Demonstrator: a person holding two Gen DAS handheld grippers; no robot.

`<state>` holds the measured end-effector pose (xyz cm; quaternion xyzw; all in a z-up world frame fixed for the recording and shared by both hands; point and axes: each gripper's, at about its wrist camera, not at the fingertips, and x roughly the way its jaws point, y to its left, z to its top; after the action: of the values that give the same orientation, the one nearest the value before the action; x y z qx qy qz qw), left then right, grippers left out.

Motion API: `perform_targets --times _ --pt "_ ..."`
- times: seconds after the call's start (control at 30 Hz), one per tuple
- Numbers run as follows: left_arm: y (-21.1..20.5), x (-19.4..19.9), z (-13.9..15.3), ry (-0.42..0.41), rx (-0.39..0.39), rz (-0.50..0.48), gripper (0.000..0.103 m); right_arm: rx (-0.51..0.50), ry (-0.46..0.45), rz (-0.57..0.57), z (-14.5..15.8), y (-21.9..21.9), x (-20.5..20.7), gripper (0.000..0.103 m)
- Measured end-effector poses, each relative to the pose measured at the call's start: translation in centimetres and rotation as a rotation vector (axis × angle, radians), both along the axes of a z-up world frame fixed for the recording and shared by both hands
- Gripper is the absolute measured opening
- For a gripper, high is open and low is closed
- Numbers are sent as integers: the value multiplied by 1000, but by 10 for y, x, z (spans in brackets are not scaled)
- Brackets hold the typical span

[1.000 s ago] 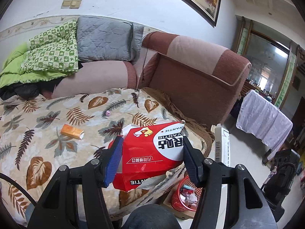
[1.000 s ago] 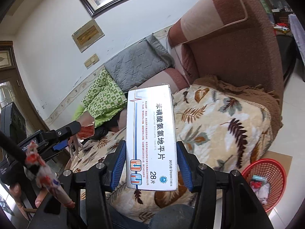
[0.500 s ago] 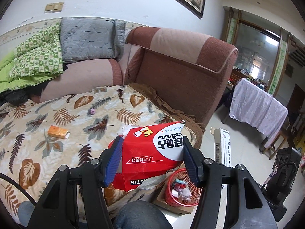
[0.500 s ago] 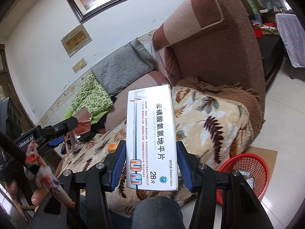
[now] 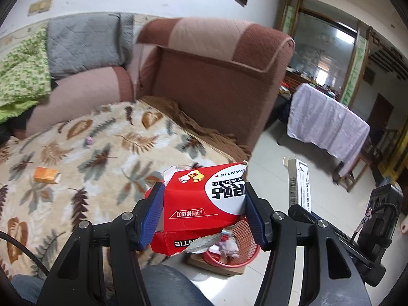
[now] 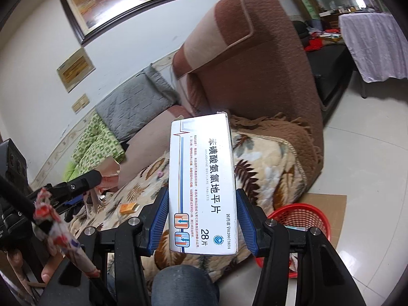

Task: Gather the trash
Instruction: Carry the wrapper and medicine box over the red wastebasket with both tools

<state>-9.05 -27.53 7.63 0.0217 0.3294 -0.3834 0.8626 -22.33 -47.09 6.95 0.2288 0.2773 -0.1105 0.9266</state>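
My left gripper is shut on a torn red carton, held in the air above a red mesh basket on the floor. The right gripper is shut on a long white medicine box, and that box also shows at the right of the left wrist view. The red basket sits low at the right in the right wrist view, partly behind the fingers, with scraps inside. A small orange box lies on the leaf-patterned blanket. A tiny pink scrap lies further back.
The basket stands on a flat piece of cardboard on the tiled floor. A brown armchair back rises behind the blanket. Grey and green cushions lie at the back. A cloth-draped table stands to the right. A knee in jeans is below.
Both grippers have swung right with their boxes still held. The red basket has come closer under the left gripper and further into the right wrist view.
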Motion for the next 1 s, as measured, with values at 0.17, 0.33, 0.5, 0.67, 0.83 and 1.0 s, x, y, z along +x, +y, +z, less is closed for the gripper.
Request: perform_targets --times 0.17,0.33,0.5,0.67,0.83,1.0 --pt "-25 1 -11 46 9 -52 59 22 7 -50 -8 -20 -12 56" --pt "-49 0 -23 81 18 -94 59 49 18 -88 -17 -35 -20 56" --pt "-69 6 -41 139 29 -127 59 75 36 -117 -30 -47 -23 56" --pt "-83 10 -56 176 47 -140 59 96 51 -141 -39 -58 -25 56" --pt "-96 12 -73 210 54 -157 59 107 67 -160 -48 -67 -24 56" --pt "-109 17 -91 257 61 -182 59 118 85 -174 -57 -76 -25 56"
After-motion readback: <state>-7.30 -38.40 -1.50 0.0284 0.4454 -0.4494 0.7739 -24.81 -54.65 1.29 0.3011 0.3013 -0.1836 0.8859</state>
